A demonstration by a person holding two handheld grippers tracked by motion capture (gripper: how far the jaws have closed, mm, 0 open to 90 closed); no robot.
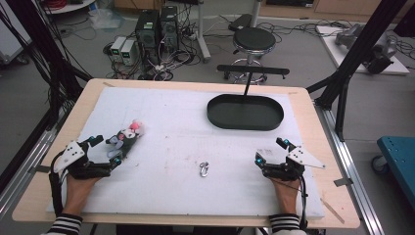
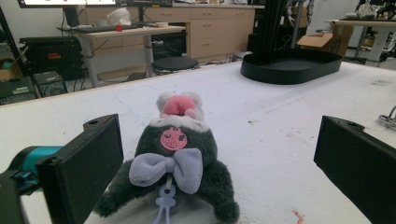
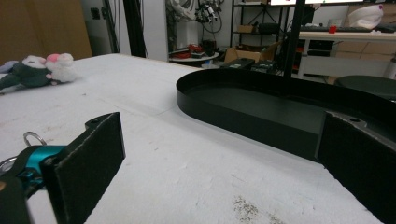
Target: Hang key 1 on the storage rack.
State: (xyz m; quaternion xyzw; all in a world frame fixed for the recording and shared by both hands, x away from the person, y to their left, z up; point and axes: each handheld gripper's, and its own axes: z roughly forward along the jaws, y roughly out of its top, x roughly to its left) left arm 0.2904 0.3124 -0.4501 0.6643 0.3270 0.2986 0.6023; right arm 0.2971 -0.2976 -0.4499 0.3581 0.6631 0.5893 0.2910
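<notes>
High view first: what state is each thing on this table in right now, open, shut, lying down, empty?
Left gripper: open, jaws either side of the toy, not pressing it.
Right gripper: open, nothing between the jaws.
Plush toy: lying flat on the white mat.
Black tray: upright, empty.
Metal ring: lying loose between the two grippers.

The plush toy [image 2: 180, 172] at lower centre of the left gripper view is fuzzy dark-grey cloth with a smooth lilac fabric bow. The oval tray [image 1: 244, 112], upper right in the high view, looks matt black, on a white, faintly rough foam-like mat [image 1: 181, 196] over a pale wooden tabletop [image 1: 29, 196]. The small clip [image 1: 204, 169] at centre is shiny metal.
</notes>
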